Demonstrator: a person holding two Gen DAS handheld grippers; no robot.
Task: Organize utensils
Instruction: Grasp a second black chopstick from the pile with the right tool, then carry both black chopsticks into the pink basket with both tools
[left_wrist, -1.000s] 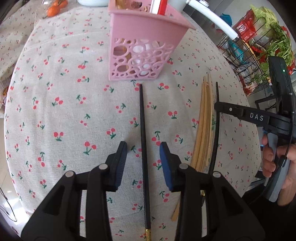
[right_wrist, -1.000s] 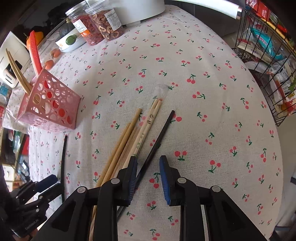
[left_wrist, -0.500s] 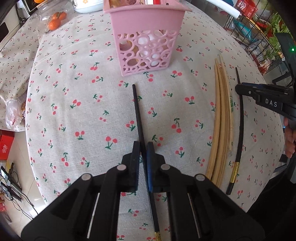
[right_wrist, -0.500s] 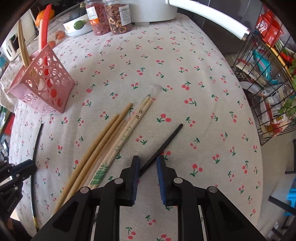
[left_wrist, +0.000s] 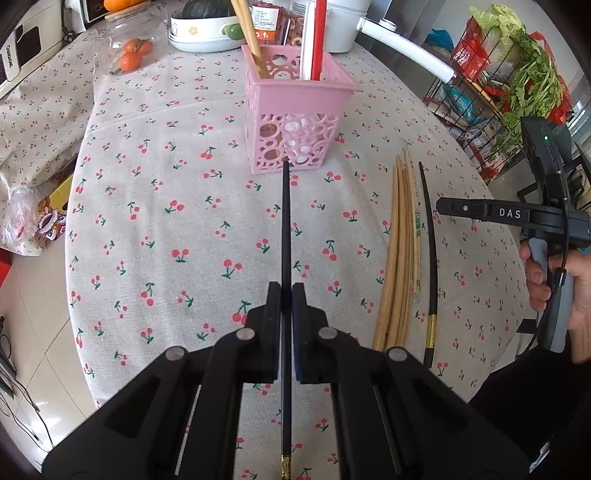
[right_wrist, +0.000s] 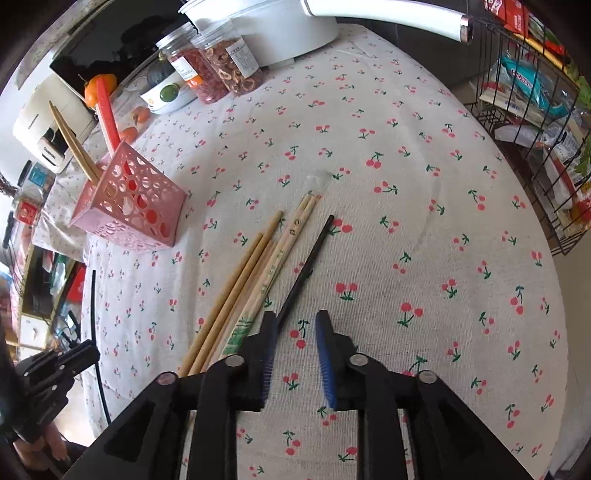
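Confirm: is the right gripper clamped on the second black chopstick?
No. The right gripper stands open, and the black chopstick lies on the tablecloth beside its left finger, not between the pads.

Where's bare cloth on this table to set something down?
Free: the wide stretch right of the lone black chopstick toward the wire rack, and left of the pink holder. Crowded: the bamboo chopsticks bundle and the jars at the back.

Tablecloth (left_wrist: 177, 206): woven cloth, matt, printed with cherries. Utensil basket (left_wrist: 295, 122): pink perforated plastic, smooth. Held chopstick (left_wrist: 286, 229): black, smooth, with gold-coloured end band. Loose chopsticks (left_wrist: 400, 258): pale bamboo or wood, matt. Left gripper (left_wrist: 286, 295): matt black plastic, metal pins. Jars (right_wrist: 218, 70), far: clear plastic, glossy.
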